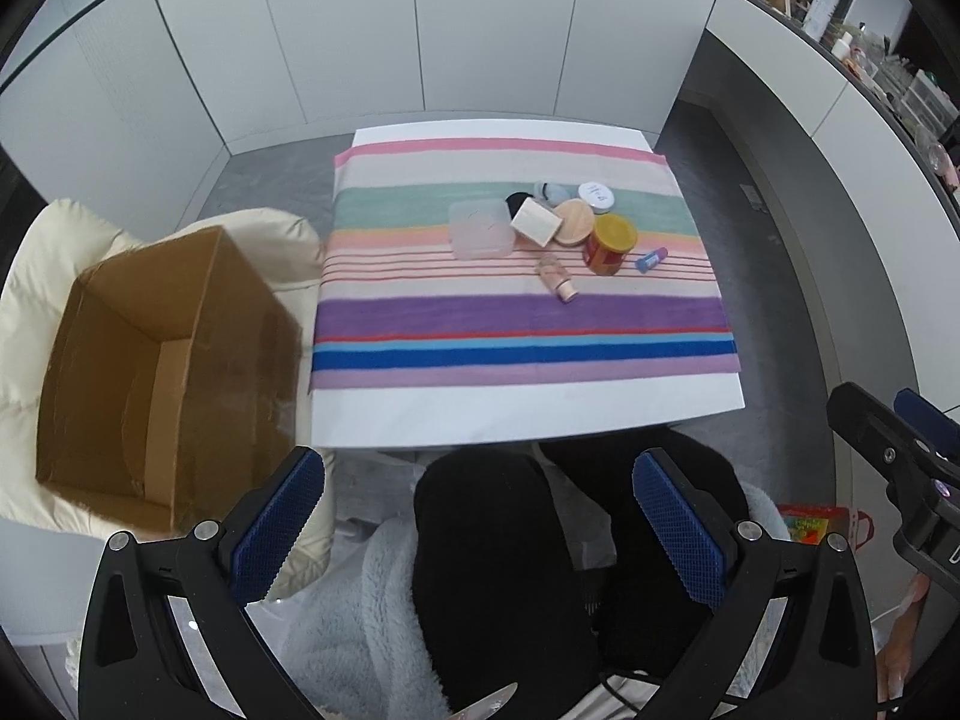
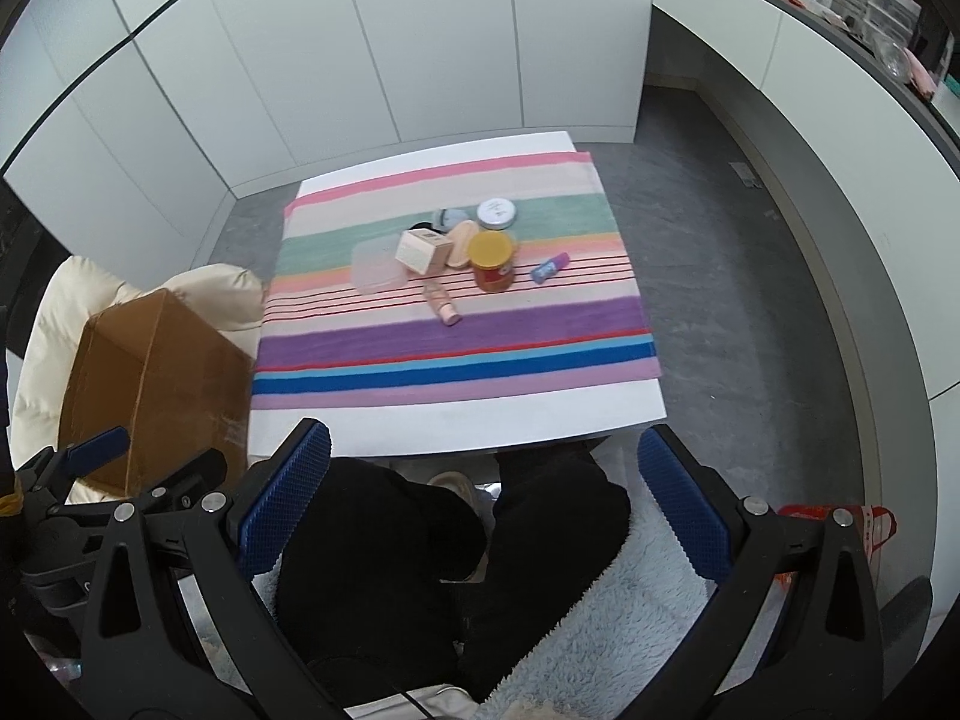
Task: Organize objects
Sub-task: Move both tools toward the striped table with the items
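A small pile of objects lies on the striped cloth [image 1: 522,318] over the white table [image 1: 528,414]: a clear plastic box [image 1: 480,229], a beige carton [image 1: 536,221], a wooden lid [image 1: 573,224], a red jar with a yellow lid [image 1: 609,244], a white round tin [image 1: 596,194], a pink tube [image 1: 557,277] and a small blue tube [image 1: 651,259]. An open, empty cardboard box [image 1: 162,384] sits on a cream cushion to the left. My left gripper [image 1: 480,516] and right gripper [image 2: 483,498] are both open, held above the person's lap, short of the table.
The person's dark trousers [image 2: 384,570] and a fluffy pale blue garment [image 2: 630,618] fill the foreground. White cabinet walls stand behind the table. A cluttered counter [image 1: 852,48] runs along the right. A red bag [image 2: 864,528] lies on the grey floor.
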Available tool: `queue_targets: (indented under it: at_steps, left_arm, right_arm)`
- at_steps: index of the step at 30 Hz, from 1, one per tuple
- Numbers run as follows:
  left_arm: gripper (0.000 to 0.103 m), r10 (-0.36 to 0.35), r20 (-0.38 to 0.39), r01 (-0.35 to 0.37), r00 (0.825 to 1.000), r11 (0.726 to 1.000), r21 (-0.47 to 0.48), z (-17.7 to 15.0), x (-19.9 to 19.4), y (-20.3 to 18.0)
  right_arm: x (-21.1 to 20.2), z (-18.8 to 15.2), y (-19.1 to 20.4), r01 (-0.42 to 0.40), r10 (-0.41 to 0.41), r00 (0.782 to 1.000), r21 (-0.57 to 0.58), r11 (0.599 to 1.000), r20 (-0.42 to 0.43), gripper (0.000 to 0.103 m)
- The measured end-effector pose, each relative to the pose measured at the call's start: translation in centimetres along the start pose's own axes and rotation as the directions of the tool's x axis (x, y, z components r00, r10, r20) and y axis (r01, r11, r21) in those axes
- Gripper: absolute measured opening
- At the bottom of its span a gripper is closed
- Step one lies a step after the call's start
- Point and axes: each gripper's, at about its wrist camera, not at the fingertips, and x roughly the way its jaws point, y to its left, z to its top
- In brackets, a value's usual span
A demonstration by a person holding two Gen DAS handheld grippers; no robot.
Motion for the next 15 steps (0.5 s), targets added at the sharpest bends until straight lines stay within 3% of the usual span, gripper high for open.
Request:
queue_targets:
  at_steps: [9, 15]
  left_arm:
    - [0.103, -0.014, 0.014, 0.014, 1.000, 1.000, 0.006, 2.8, 2.9, -1.4]
    - [0.103, -0.007, 0.012, 0.007, 1.000, 0.999, -0.037, 4.9, 5.8, -1.1]
  right_arm:
    - [2.7, 1.7, -2.3, 0.036, -0.036, 0.999, 0.020, 0.999, -0.006, 0.103]
    - [5.6, 3.1, -4.0, 0.066, -0.066, 0.998, 0.039, 0.997, 0.015, 0.103]
